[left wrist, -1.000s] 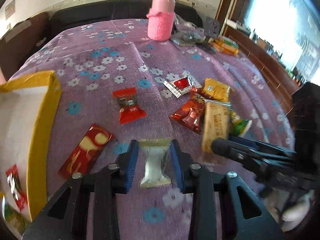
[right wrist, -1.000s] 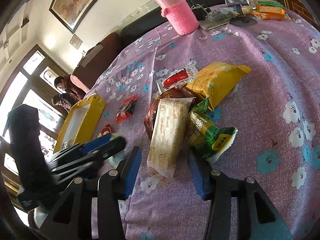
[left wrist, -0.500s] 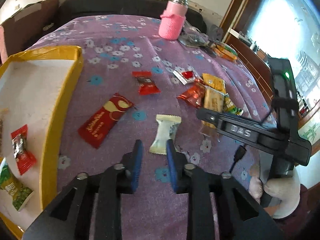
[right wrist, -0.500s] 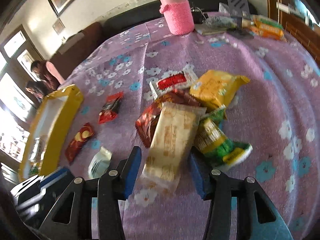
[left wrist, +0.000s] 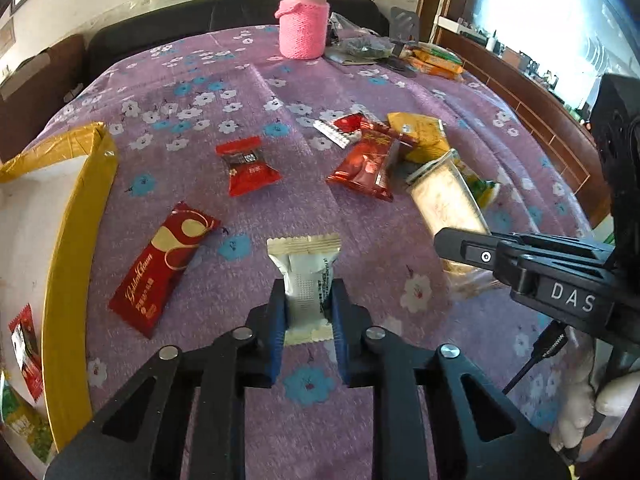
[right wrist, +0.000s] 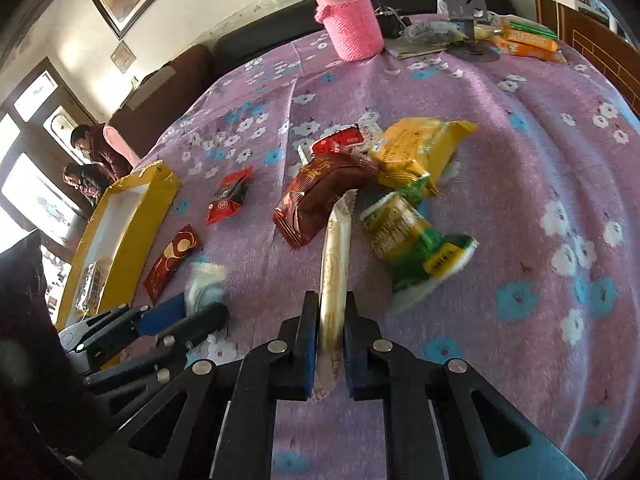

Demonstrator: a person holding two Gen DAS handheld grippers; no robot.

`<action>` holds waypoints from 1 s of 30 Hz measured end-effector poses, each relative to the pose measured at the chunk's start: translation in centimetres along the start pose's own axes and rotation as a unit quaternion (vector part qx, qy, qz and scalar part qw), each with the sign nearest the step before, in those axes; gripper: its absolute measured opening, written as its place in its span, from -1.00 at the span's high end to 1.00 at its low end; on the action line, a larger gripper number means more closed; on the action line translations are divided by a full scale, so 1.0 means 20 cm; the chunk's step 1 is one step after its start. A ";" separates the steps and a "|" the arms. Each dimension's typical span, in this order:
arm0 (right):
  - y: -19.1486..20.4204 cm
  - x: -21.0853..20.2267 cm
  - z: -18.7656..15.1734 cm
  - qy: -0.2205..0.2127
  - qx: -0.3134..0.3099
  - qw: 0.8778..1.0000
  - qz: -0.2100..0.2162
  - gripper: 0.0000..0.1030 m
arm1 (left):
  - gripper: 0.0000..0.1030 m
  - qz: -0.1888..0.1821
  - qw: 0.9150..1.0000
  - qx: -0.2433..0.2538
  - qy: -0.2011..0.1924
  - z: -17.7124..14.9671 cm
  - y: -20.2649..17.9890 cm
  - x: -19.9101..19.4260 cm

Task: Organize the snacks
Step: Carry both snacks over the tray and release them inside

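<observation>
My left gripper (left wrist: 308,296) is closing tight on a white snack packet (left wrist: 306,276), its blue pads pressing the packet's sides just above the purple flowered cloth (left wrist: 248,92). My right gripper (right wrist: 330,312) is closing on a long beige biscuit packet (right wrist: 335,264), now turned on edge between its pads. In the left wrist view that packet (left wrist: 444,200) slopes up from the snack pile. The yellow box (left wrist: 66,240) with a white inside lies at the left and holds a red packet (left wrist: 24,344) and a green one (left wrist: 20,424).
Loose on the cloth lie a red-and-gold bar (left wrist: 164,272), a red candy (left wrist: 248,166), a dark red packet (left wrist: 366,164), a yellow packet (right wrist: 420,148) and a green packet (right wrist: 412,240). A pink-sleeved bottle (left wrist: 304,20) and clutter stand at the far edge. Two people (right wrist: 92,160) are beyond the box.
The left gripper let go of the white packet, then came forward and shut on it again. The right gripper's wide jaws closed on the beige packet, which tipped from flat onto its edge.
</observation>
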State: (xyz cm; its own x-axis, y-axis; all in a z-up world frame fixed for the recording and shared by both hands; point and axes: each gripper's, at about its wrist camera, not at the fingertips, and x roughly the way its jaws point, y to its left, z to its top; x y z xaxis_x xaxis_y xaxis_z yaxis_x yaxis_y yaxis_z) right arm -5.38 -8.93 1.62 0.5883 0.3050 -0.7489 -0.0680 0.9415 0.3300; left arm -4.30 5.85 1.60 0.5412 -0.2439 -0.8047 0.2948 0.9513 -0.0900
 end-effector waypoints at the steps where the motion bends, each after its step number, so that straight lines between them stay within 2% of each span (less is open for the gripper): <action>1: 0.00 0.00 0.00 0.000 0.000 1.000 0.002 0.79 | 0.68 -0.002 1.000 -0.002 -0.002 0.00 0.01 -0.01; 11: 0.06 -0.08 -0.05 0.005 0.004 0.998 0.064 0.81 | 0.68 -0.032 0.996 -0.070 -0.043 -0.06 0.15 -0.23; 14: 0.12 -0.12 -0.06 0.007 0.002 0.995 0.097 0.81 | 0.67 -0.040 0.993 -0.095 -0.063 -0.09 0.24 -0.35; 17: 0.22 -0.14 -0.04 0.011 -0.010 0.993 0.119 0.81 | 0.67 -0.028 0.990 -0.110 -0.083 -0.10 0.34 -0.47; 23: 0.52 -0.13 0.00 0.025 -0.047 0.985 0.166 0.82 | 0.67 0.033 0.981 -0.158 -0.109 -0.19 0.68 -0.66; 30: 0.97 0.00 0.00 0.053 -0.111 0.974 0.188 0.82 | 0.67 0.072 0.971 -0.213 -0.085 -0.31 0.99 -0.68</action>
State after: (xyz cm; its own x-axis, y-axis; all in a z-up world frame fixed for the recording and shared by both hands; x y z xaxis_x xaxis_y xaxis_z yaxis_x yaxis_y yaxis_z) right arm -6.67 9.33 8.04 0.4031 0.6363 -0.6577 -0.4425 0.7646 0.4686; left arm -10.69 29.23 7.04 0.6861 -0.0966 -0.7211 -0.1257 0.9605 -0.2482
